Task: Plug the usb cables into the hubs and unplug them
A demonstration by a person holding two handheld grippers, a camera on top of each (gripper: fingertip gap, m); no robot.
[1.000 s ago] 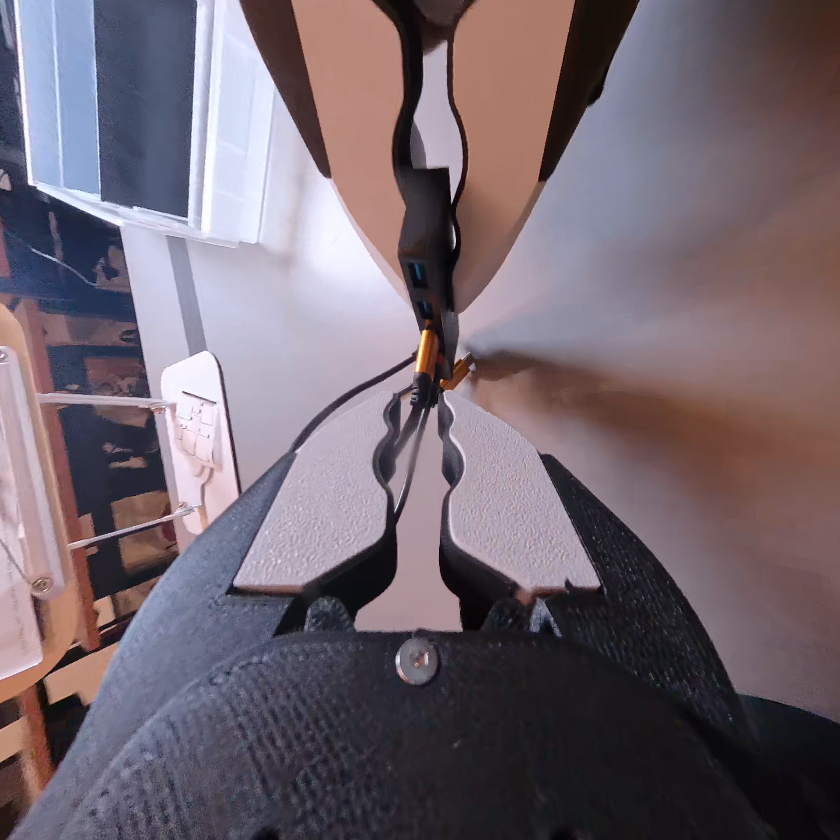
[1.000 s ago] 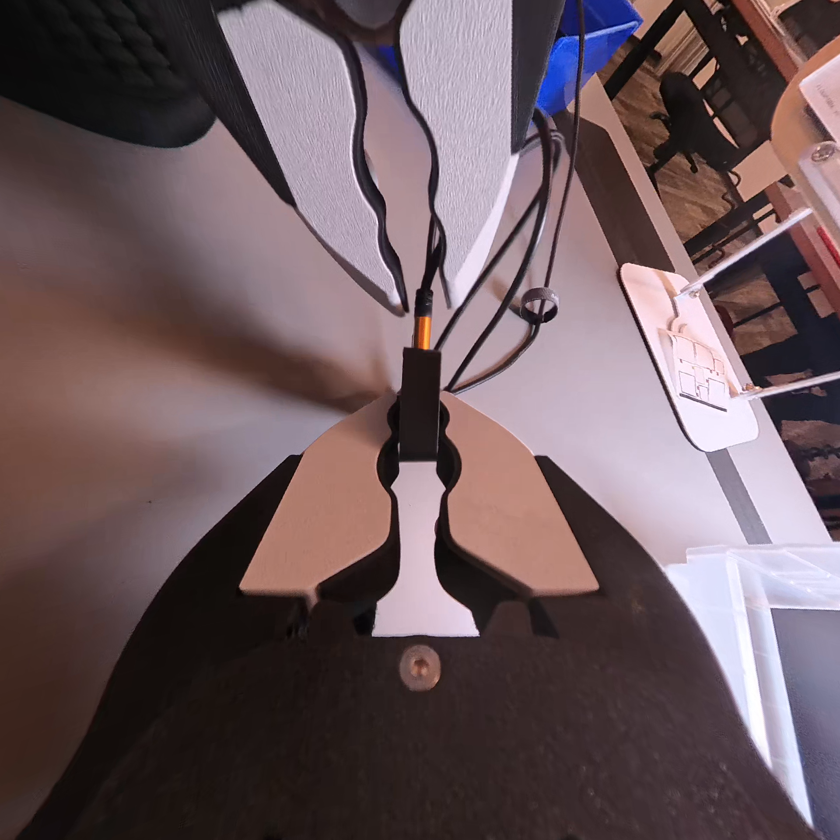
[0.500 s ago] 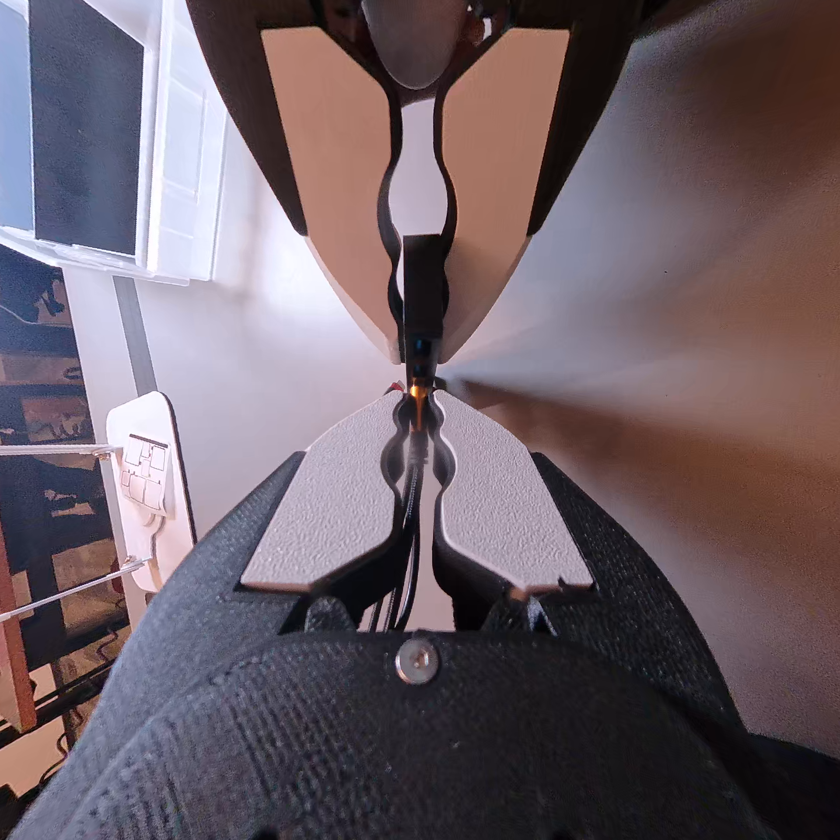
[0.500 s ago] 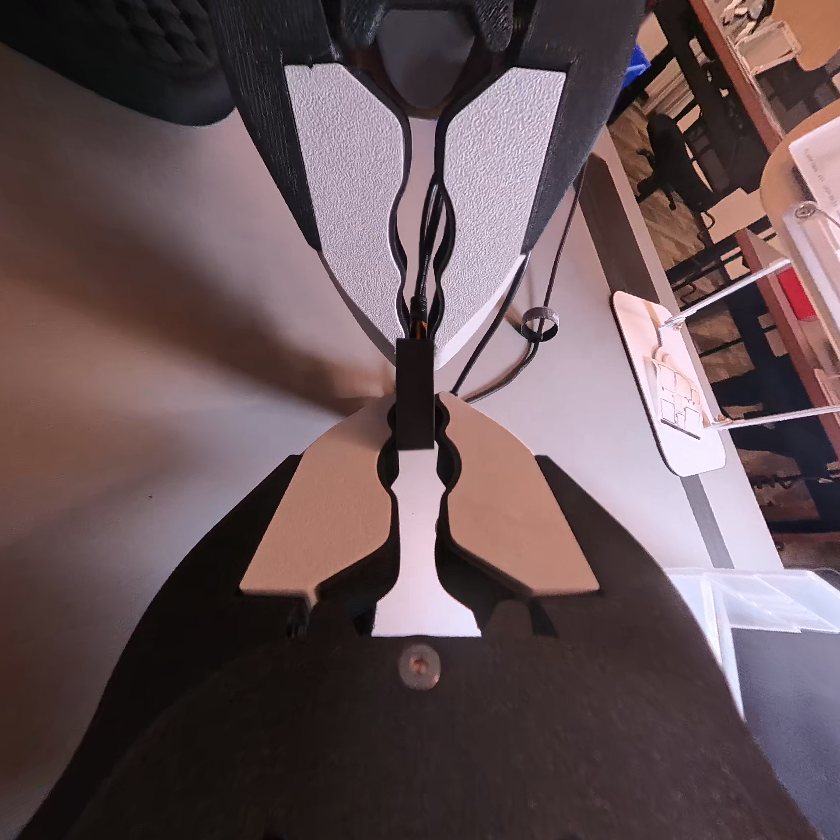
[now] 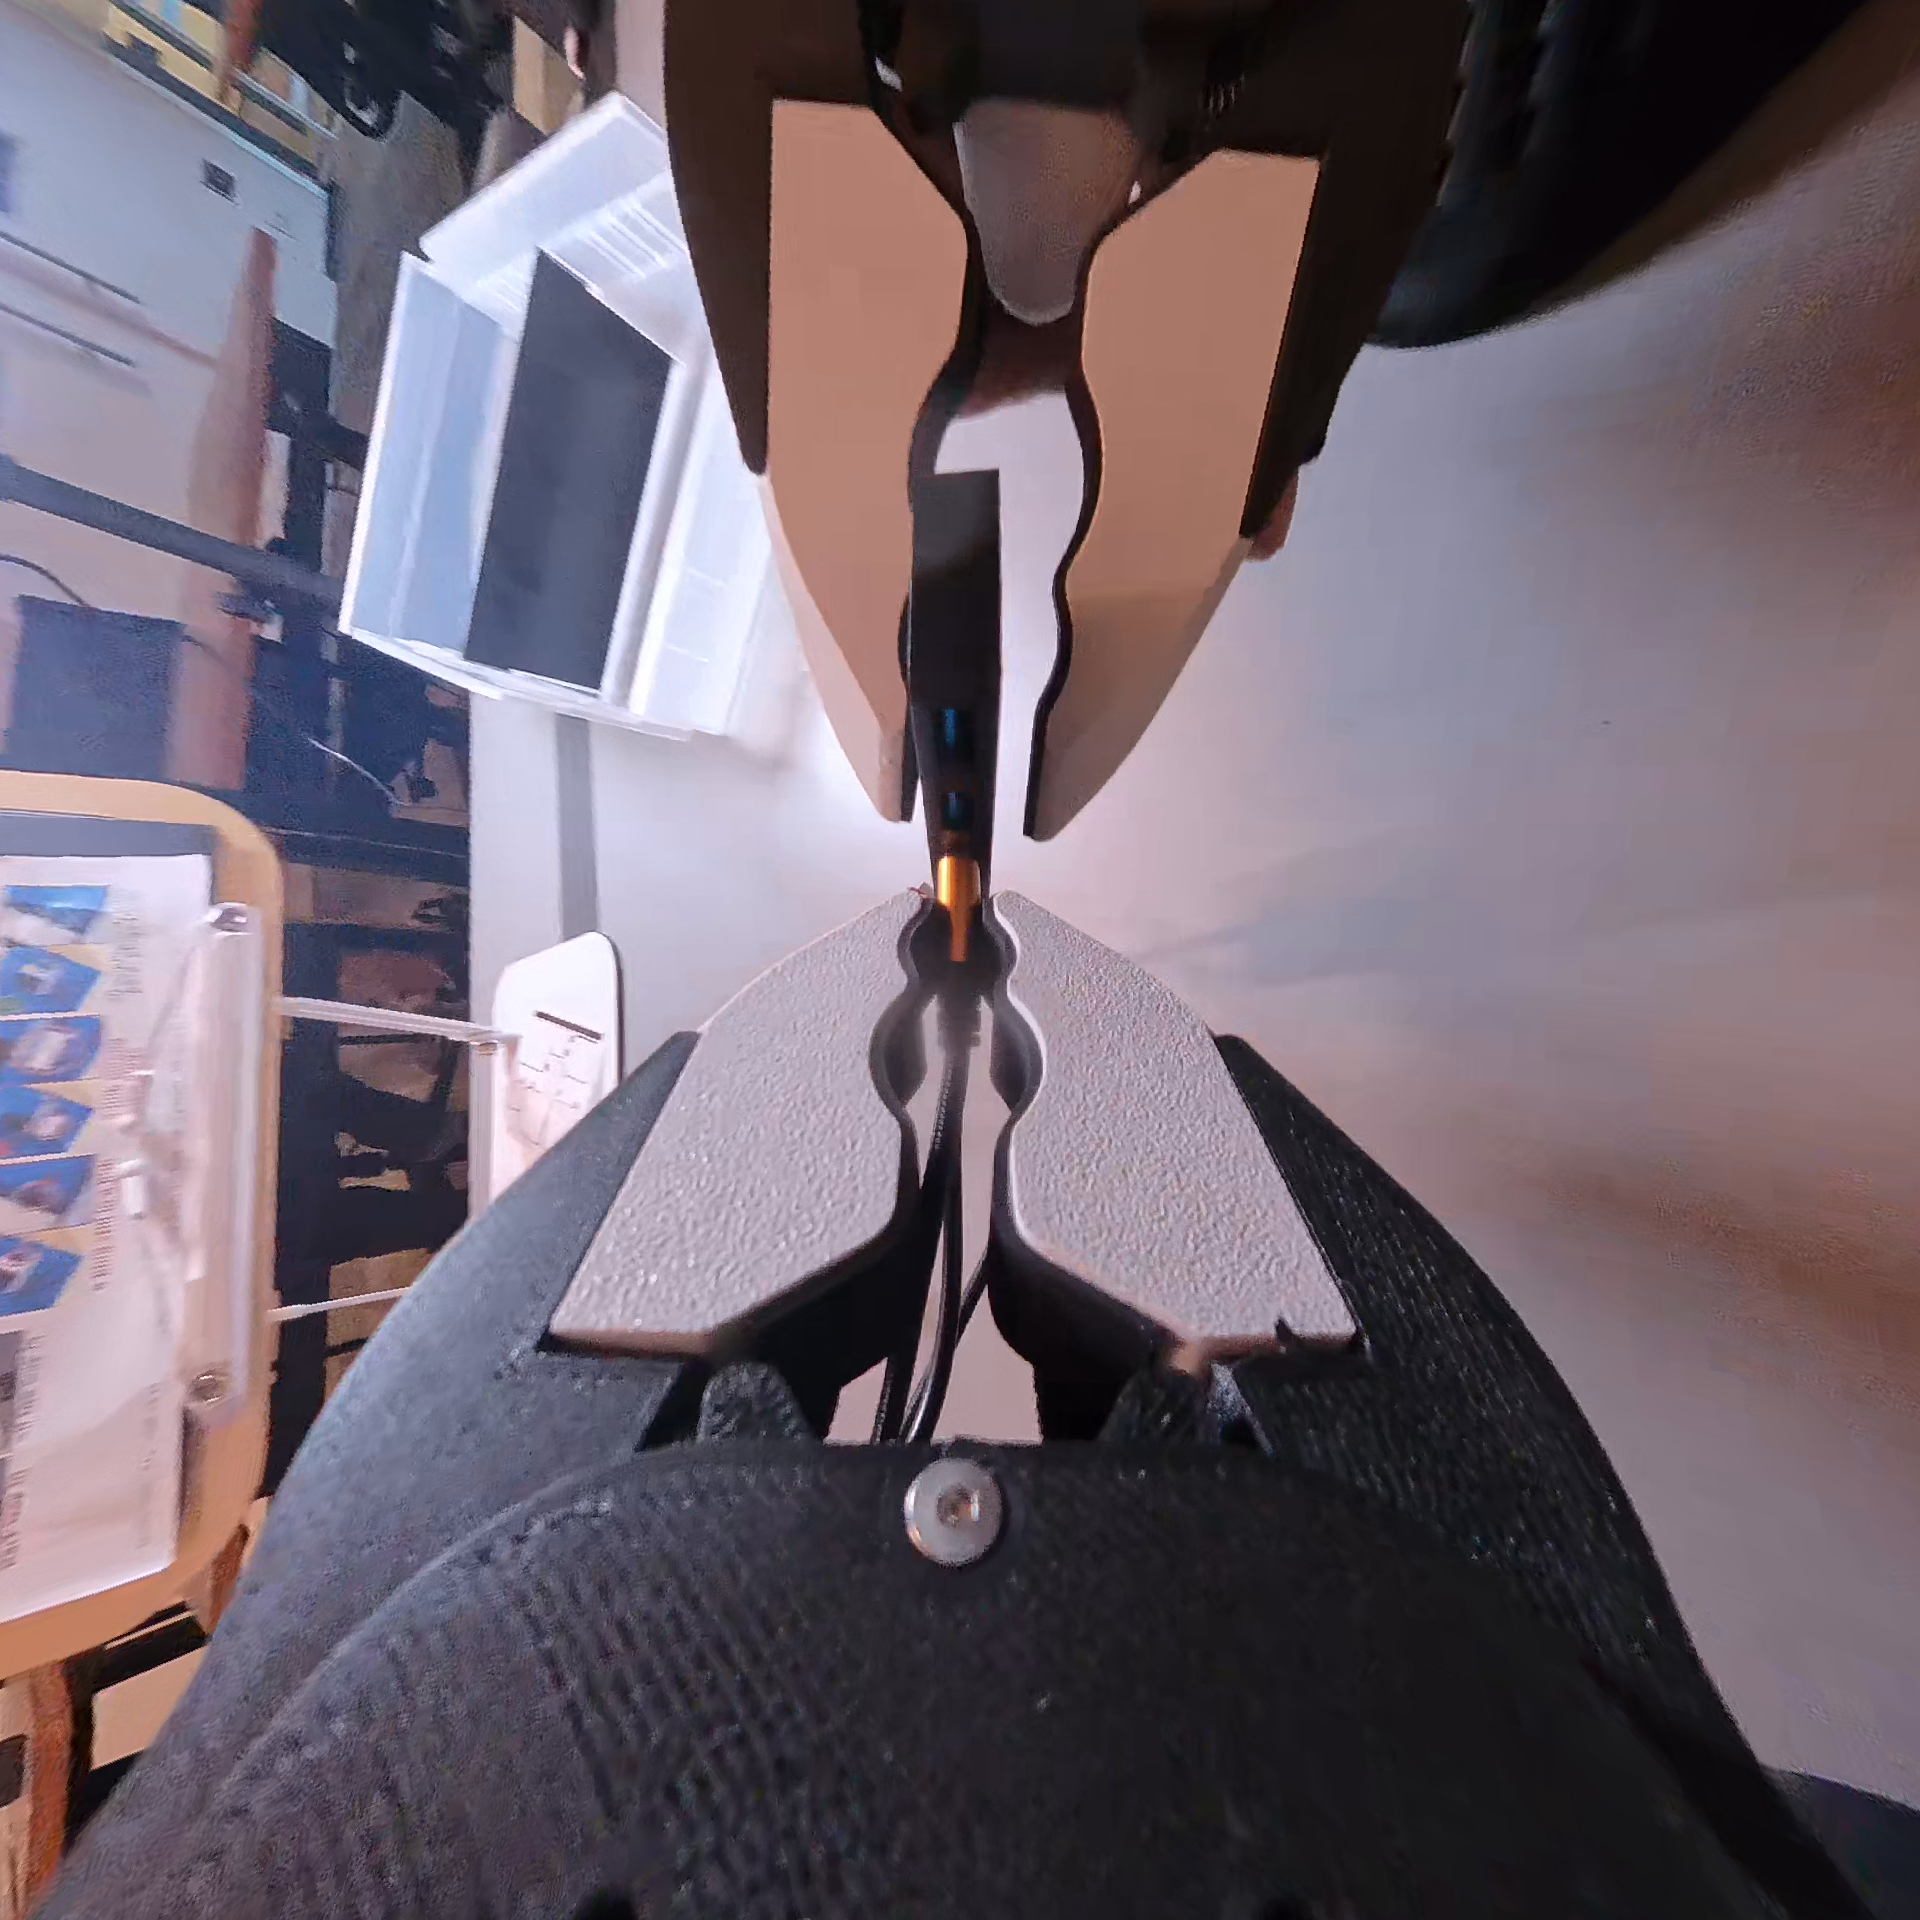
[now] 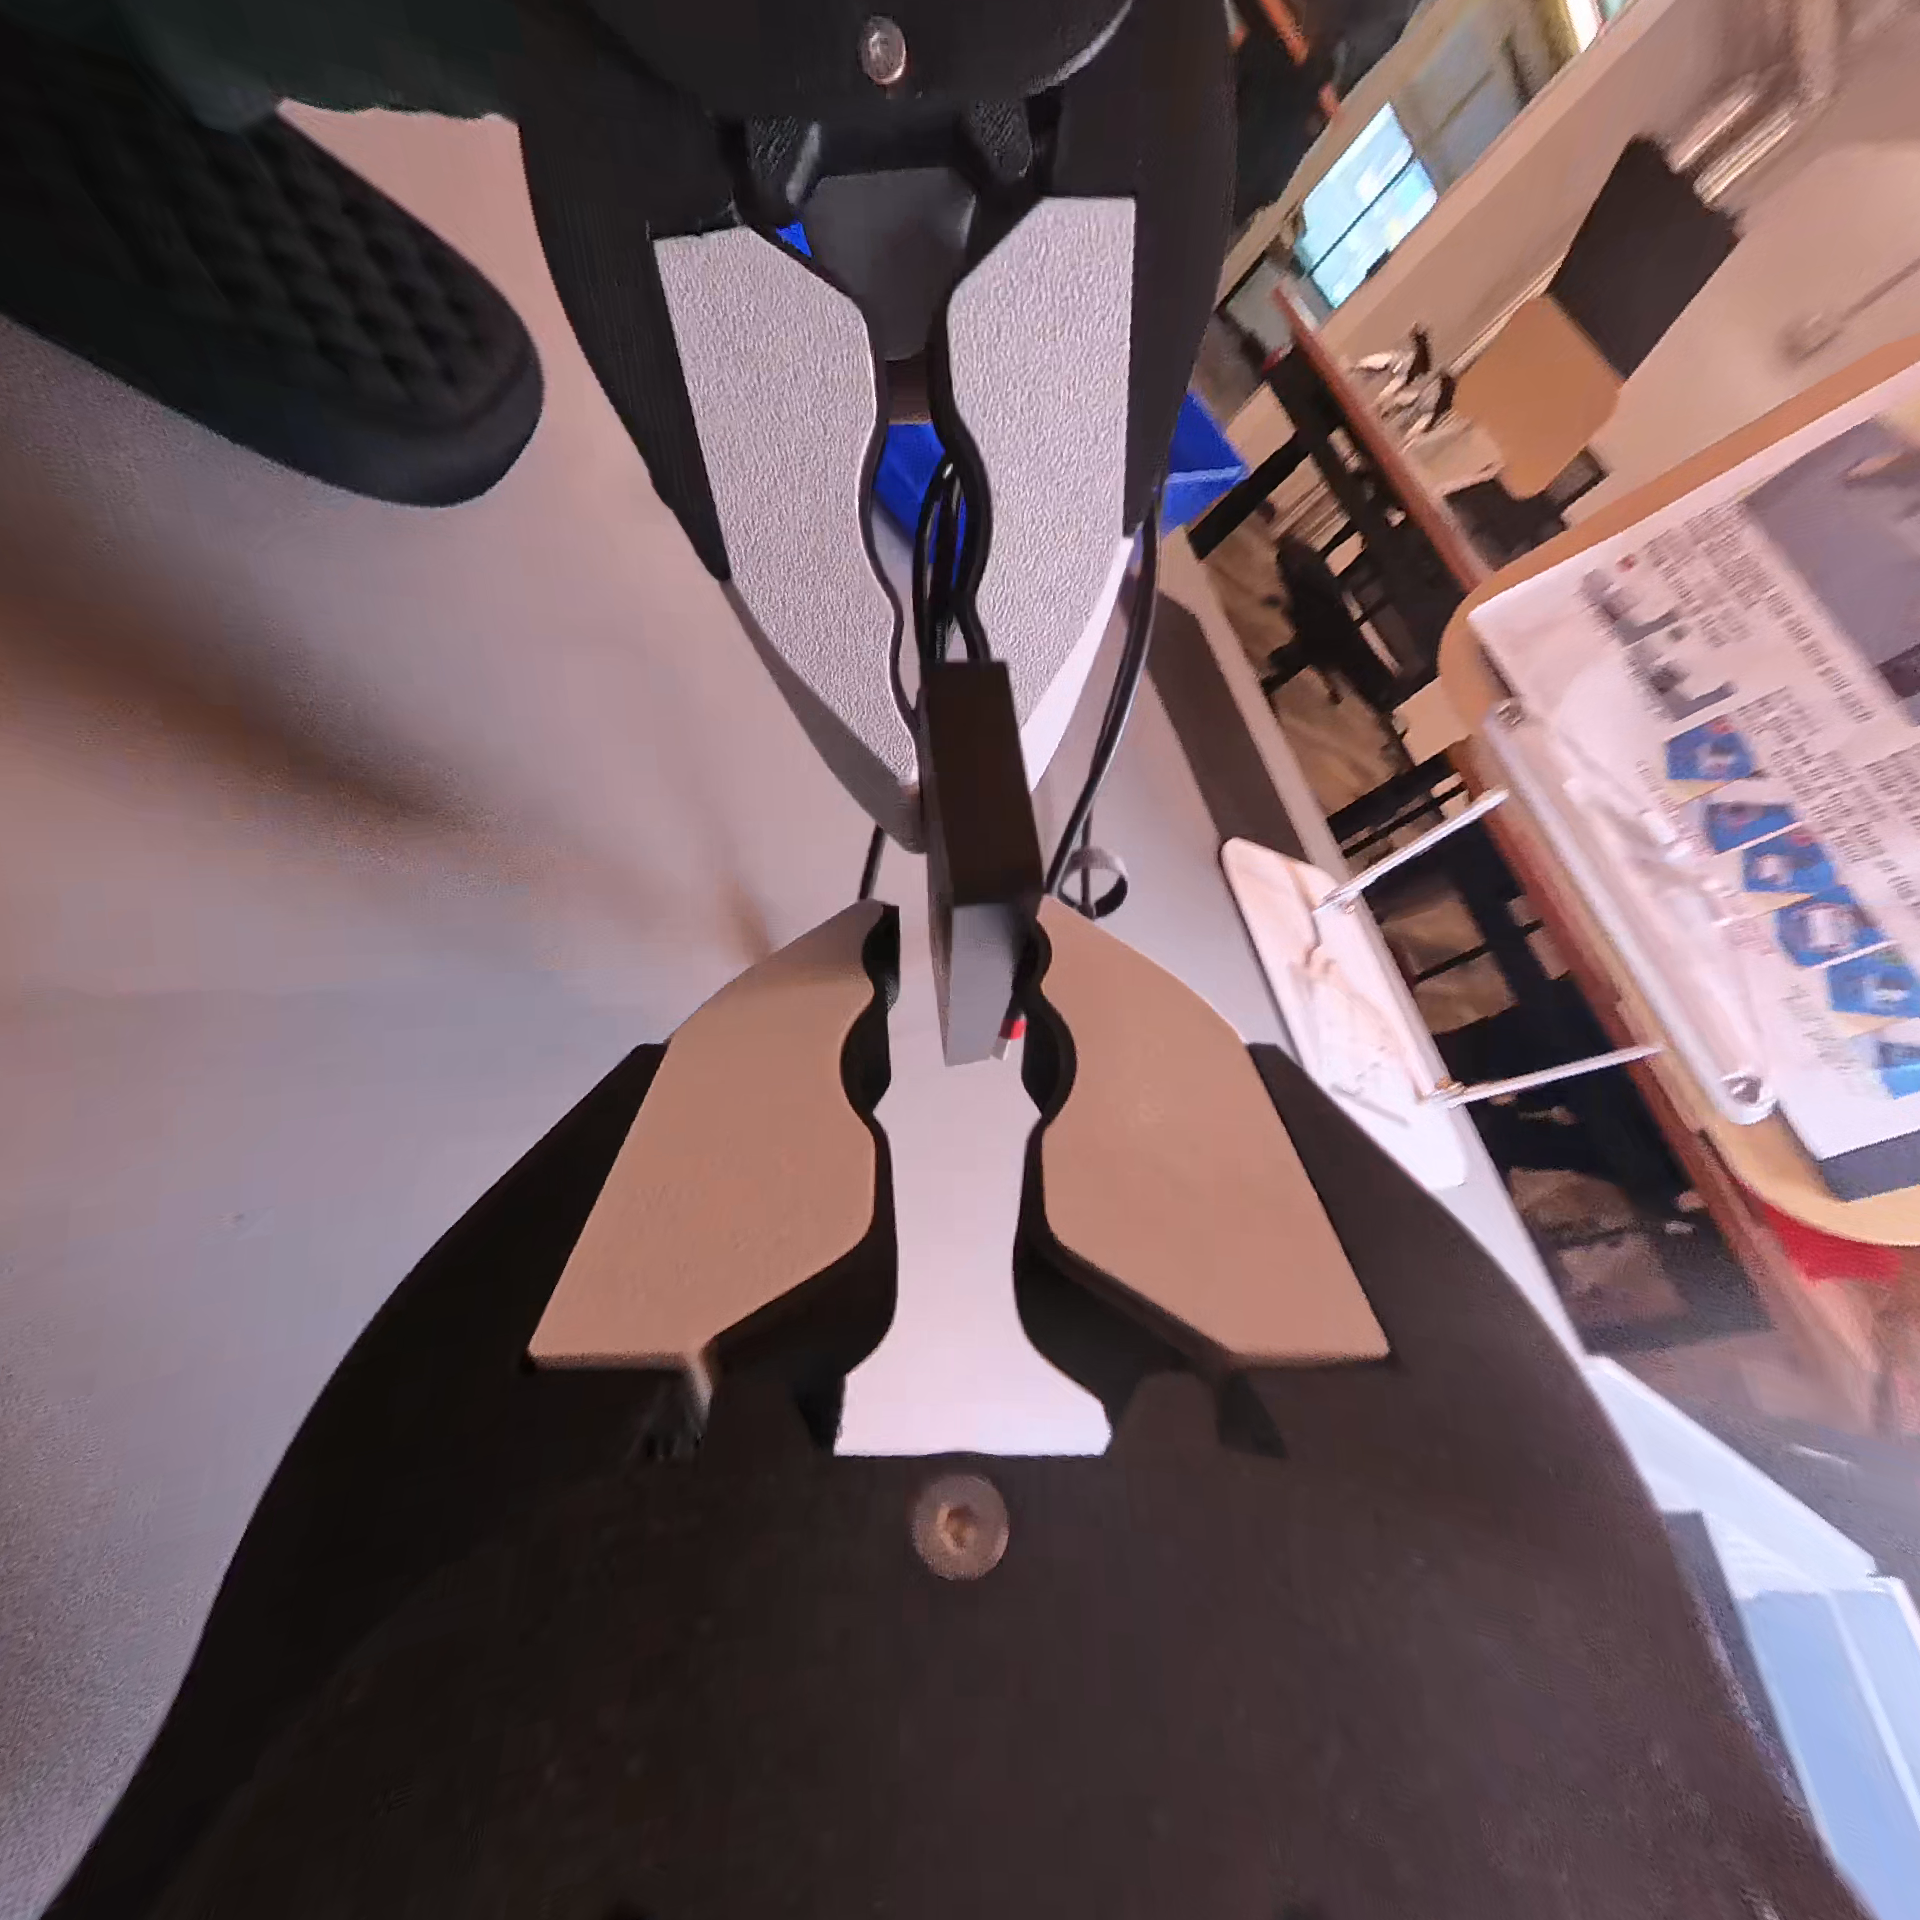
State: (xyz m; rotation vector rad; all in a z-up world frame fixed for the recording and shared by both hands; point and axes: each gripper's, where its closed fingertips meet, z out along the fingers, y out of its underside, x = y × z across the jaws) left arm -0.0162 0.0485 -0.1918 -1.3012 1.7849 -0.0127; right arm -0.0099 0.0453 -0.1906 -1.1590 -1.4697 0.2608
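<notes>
My left tool is clenched on the orange USB plug, seated in the black hub. My right tool has loosened around the hub's far end, above the table.

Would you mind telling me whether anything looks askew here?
Yes: the black hub sits tilted between the parted fingers of the right tool, against one with a gap at the other, so it looks unclamped, hanging from the orange plug gripped by the left tool.
</notes>
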